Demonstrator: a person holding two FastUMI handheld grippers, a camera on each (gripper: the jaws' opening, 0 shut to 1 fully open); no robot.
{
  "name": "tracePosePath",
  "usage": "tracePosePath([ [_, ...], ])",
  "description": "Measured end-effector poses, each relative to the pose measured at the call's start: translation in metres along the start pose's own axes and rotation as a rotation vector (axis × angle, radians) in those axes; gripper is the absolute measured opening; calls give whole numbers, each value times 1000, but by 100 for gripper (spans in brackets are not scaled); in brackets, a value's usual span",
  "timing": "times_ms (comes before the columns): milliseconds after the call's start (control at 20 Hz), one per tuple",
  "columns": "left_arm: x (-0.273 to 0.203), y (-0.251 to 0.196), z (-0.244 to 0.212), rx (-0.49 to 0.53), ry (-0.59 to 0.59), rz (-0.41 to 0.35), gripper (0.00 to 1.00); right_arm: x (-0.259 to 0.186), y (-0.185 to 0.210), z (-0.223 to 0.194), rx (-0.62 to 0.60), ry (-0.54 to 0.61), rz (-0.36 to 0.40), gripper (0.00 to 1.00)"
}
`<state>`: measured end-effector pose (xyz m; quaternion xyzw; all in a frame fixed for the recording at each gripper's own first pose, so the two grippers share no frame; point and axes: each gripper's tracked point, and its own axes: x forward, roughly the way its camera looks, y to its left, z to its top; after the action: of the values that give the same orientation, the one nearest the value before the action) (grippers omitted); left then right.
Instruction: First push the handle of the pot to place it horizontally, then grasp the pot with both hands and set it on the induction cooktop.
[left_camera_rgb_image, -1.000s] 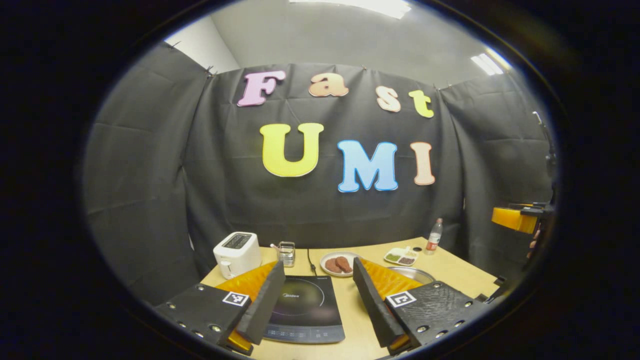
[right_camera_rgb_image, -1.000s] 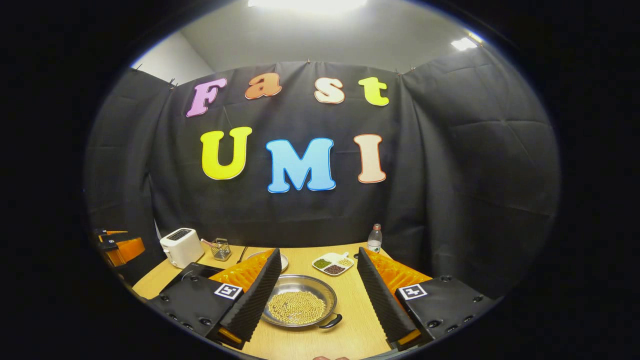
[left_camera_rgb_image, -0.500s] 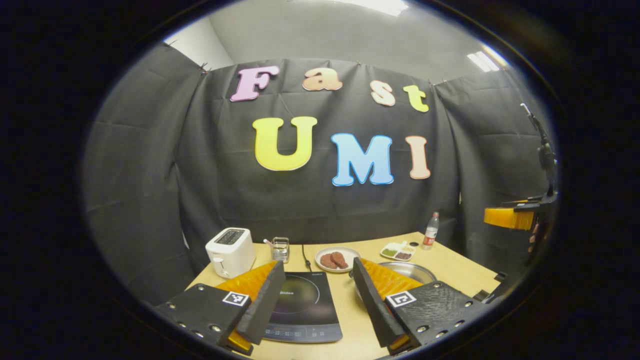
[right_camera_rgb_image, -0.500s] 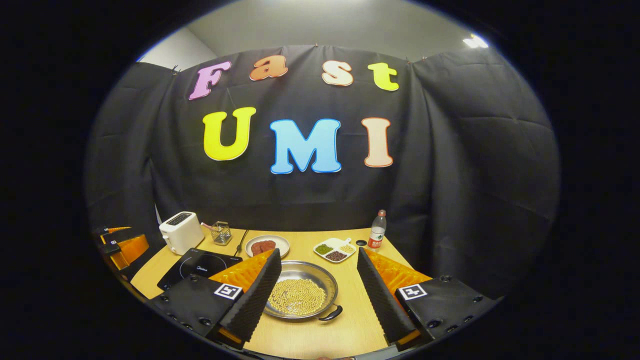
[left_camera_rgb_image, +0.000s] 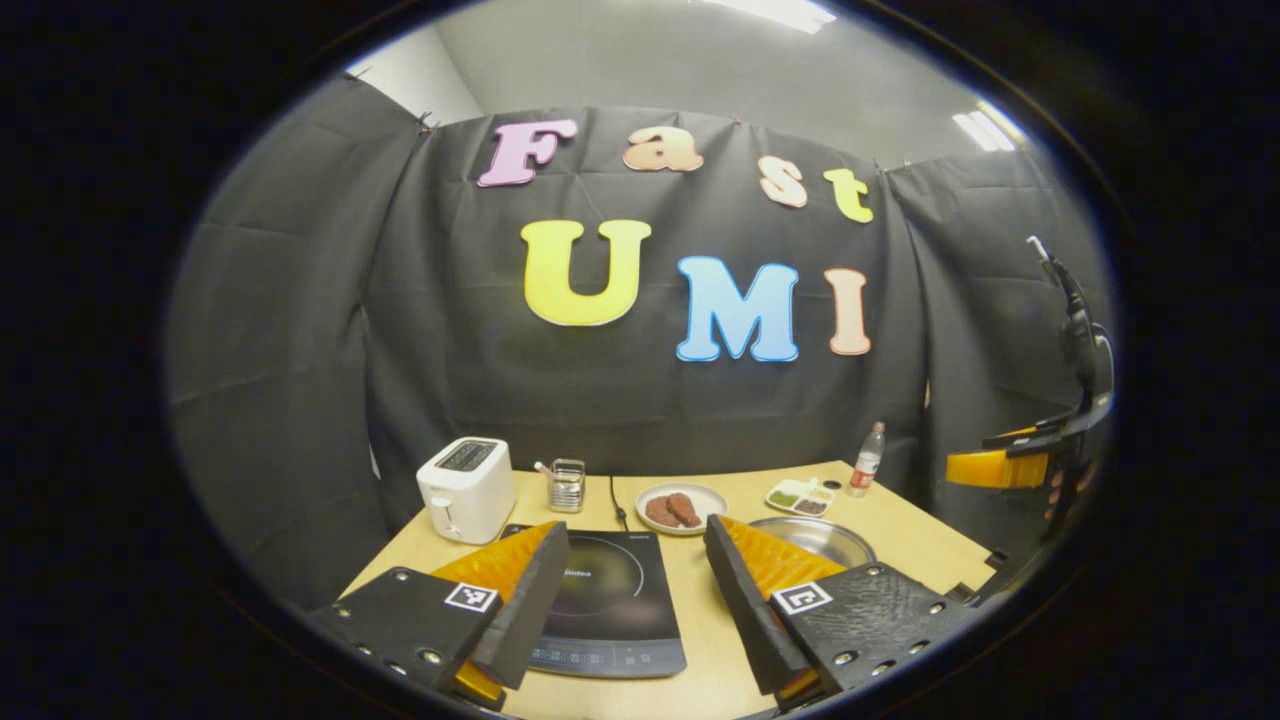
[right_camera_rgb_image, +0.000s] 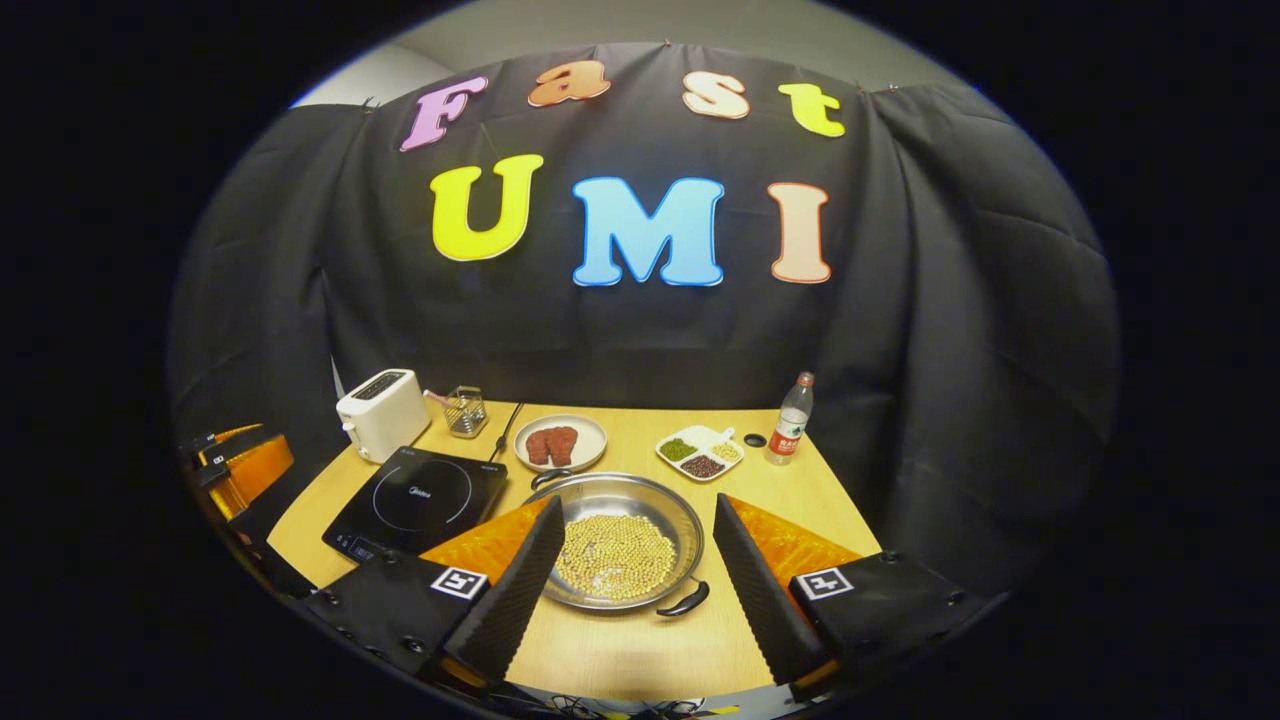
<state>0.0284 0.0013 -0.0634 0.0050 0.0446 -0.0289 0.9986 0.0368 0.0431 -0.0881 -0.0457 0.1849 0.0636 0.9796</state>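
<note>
I hold both tongs apart above the surface (right_camera_rgb_image: 640, 655). The pot (right_camera_rgb_image: 620, 540) sits right of the cooktop (right_camera_rgb_image: 420, 500), handles lying near and far, untouched. Next, my right tongs (right_camera_rgb_image: 630, 575) must nudge the near handle (right_camera_rgb_image: 685, 602) sideways.

A: What lies ahead of the left claw (left_camera_rgb_image: 635, 590)?

B: Its fingers stand wide apart above the wooden surface (left_camera_rgb_image: 700, 640), nothing between them. The induction cooktop (left_camera_rgb_image: 612, 610) lies flat just beyond the one finger.

A: And the pot?

B: The pot (left_camera_rgb_image: 815, 538) sits right of the cooktop, partly hidden behind the other finger. A toaster (left_camera_rgb_image: 465, 488), a plate of meat (left_camera_rgb_image: 680, 507) and a bottle (left_camera_rgb_image: 866, 472) stand farther back. The right claw (left_camera_rgb_image: 1000, 465) hangs at the far right edge.
</note>
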Motion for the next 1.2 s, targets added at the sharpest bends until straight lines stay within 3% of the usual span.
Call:
tracePosePath([
  [50, 0, 1, 0, 10, 3, 5, 84, 4, 2, -7, -5, 22, 11, 89],
  [100, -3, 0, -2, 17, 8, 6, 81, 7, 4, -15, -9, 44, 23, 88],
  [150, -3, -2, -3, 21, 14, 7, 81, 11, 4, -22, -10, 66, 33, 74],
  [300, -1, -5, -6, 25, 31, 20, 84, 22, 11, -43, -16, 134, 90, 50],
  [350, 1, -7, -6, 29, 35, 28, 84, 26, 12, -49, -20, 159, 111, 38],
  [400, 2, -10, -7, 30, 43, 35, 84, 27, 10, -57, -15, 185, 129, 40],
  [500, 6, -17, -10, 21, 54, 44, 81, 33, 9, -74, 0, 239, 167, 10],
  [550, 8, -21, -11, 13, 63, 46, 84, 36, 12, -86, -4, 275, 190, 3],
  [650, 12, -25, -20, 5, 89, 62, 81, 35, 2, -112, -31, 333, 194, 6],
  [800, 12, -31, -24, -1, 109, 84, 84, 49, 9, -137, 1, 430, 254, 0],
  [1000, 14, -36, -34, 8, 142, 109, 81, 63, 1, -165, -42, 500, 272, 2],
  [1050, 14, -37, -35, 8, 147, 115, 84, 67, 1, -171, -52, 513, 281, 2],
  [1200, 14, -41, -40, 2, 162, 132, 81, 71, 5, -188, -12, 580, 324, 0],
])
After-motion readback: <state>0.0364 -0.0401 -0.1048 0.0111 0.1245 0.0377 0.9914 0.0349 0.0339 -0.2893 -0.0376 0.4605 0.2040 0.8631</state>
